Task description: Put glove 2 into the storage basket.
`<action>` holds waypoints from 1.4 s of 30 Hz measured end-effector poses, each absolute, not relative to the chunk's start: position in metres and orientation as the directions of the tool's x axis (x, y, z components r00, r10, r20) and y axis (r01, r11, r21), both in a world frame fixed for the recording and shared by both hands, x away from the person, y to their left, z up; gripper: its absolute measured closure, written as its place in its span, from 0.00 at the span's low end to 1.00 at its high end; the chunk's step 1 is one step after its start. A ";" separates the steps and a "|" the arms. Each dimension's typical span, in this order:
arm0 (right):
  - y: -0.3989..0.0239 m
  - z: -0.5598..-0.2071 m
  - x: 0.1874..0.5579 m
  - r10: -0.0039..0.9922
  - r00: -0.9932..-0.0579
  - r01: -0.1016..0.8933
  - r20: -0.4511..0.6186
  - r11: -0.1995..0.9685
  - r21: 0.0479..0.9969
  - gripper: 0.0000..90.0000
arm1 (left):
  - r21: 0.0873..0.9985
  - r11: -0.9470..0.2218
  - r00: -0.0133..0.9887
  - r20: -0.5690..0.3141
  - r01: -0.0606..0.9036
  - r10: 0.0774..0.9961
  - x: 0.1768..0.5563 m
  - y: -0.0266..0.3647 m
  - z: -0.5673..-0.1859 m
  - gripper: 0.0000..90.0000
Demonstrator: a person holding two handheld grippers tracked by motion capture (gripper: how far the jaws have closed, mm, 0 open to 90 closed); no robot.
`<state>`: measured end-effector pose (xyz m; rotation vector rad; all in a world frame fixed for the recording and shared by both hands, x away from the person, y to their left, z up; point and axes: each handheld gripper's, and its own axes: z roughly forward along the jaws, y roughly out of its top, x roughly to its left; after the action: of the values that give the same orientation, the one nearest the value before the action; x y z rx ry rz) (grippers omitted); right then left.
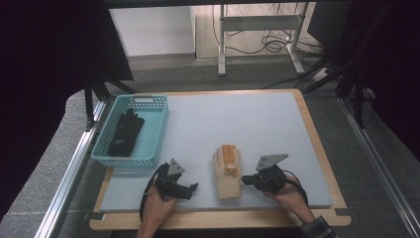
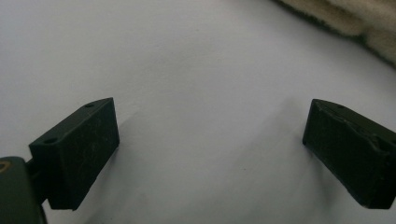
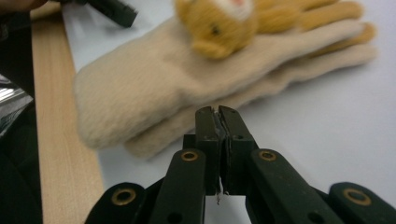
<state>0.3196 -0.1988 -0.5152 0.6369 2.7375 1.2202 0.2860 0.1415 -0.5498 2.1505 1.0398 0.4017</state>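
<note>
A cream fleece glove (image 1: 227, 174) with an orange plush animal face and orange fingers lies flat on the pale mat (image 1: 257, 124), cuff toward the front edge. My right gripper (image 1: 243, 181) rests just right of its cuff. In the right gripper view its jaws (image 3: 218, 113) stand pressed together with nothing between them, tips just short of the glove (image 3: 154, 88). My left gripper (image 1: 194, 187) sits on the mat left of the glove, open and empty (image 2: 210, 126). An edge of the glove (image 2: 359, 21) shows beyond it. A black glove (image 1: 126, 131) lies in the teal basket (image 1: 143, 100).
The basket stands at the mat's left side. A wooden border (image 1: 218, 219) frames the mat along the front and right. Metal rails (image 1: 69, 168) run beside the table. Desk legs and cables (image 1: 267, 39) stand on the floor beyond the far edge.
</note>
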 end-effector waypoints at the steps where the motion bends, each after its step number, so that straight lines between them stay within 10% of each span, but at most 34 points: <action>1: -0.198 -0.516 0.318 0.398 -0.912 0.339 0.097 0.599 0.725 0.96 | 0.713 -0.421 0.620 -0.023 0.560 0.784 0.285 0.142 -0.550 0.04; 42: -0.130 -0.527 0.306 0.345 -0.938 0.257 0.035 0.624 0.738 0.82 | 0.722 -0.346 0.544 -0.050 0.599 0.837 0.275 0.179 -0.555 0.04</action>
<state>0.3062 -0.1296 -0.5272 0.5075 2.7305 1.2151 0.2750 0.1791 -0.5553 2.0741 1.1544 0.4320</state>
